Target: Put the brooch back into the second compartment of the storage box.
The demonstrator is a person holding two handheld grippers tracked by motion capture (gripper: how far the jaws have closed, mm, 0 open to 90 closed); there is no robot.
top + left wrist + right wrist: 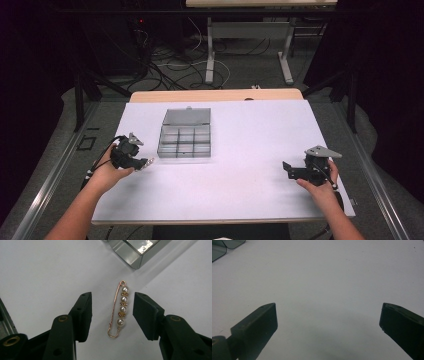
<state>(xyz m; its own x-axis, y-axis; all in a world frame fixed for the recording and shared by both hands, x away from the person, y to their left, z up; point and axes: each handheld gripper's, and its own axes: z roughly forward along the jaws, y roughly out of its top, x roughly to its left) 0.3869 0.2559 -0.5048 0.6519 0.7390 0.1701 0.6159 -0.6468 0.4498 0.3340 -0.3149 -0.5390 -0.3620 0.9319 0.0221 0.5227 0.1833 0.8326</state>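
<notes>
White desk point(240, 190) holds a clear box point(185, 134) near its far edge; left gripper point(112, 312) jaws sit apart around a pearl pin point(119, 310), right gripper point(328, 320) wide apart.

A white surface point(250, 135) with a pale wooden far edge fills the middle of the frame, lit evenly from above. Beyond it, at upper centre, a second table's grey metal legs point(210, 50) stand on grey floor point(250, 70) amid tangled cables point(165, 65). Both upper corners are dark.
</notes>
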